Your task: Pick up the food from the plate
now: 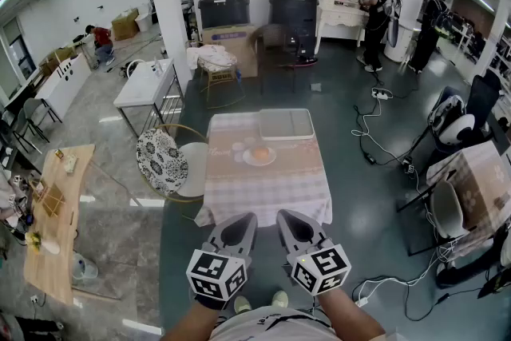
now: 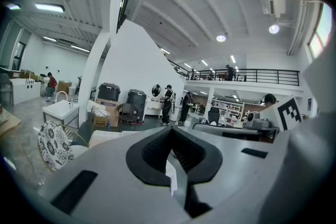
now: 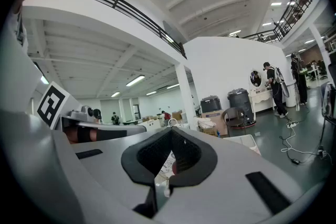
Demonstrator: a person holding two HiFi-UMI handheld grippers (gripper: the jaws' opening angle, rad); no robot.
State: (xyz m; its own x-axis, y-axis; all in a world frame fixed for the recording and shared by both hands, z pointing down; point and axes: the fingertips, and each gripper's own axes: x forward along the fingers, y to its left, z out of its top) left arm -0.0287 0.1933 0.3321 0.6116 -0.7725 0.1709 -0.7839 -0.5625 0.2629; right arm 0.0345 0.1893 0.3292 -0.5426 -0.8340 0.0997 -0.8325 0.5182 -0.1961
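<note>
A white plate (image 1: pixel 249 160) lies near the far end of a table covered in a checked cloth (image 1: pixel 267 192). On it sits a round orange-brown piece of food (image 1: pixel 260 152). My left gripper (image 1: pixel 246 217) and right gripper (image 1: pixel 284 216) hang side by side near my body, short of the table's near edge and well apart from the plate. Both are shut with nothing between the jaws. The left gripper view (image 2: pixel 171 131) and the right gripper view (image 3: pixel 171 131) look out over the hall with the fingertips closed together.
A pale tray (image 1: pixel 286 124) lies behind the plate at the table's far edge. A chair with a patterned cushion (image 1: pixel 160 160) stands left of the table. Cables (image 1: pixel 375 141) run over the floor at the right, near another covered table (image 1: pixel 471 176). A long wooden table (image 1: pixel 56 212) is far left.
</note>
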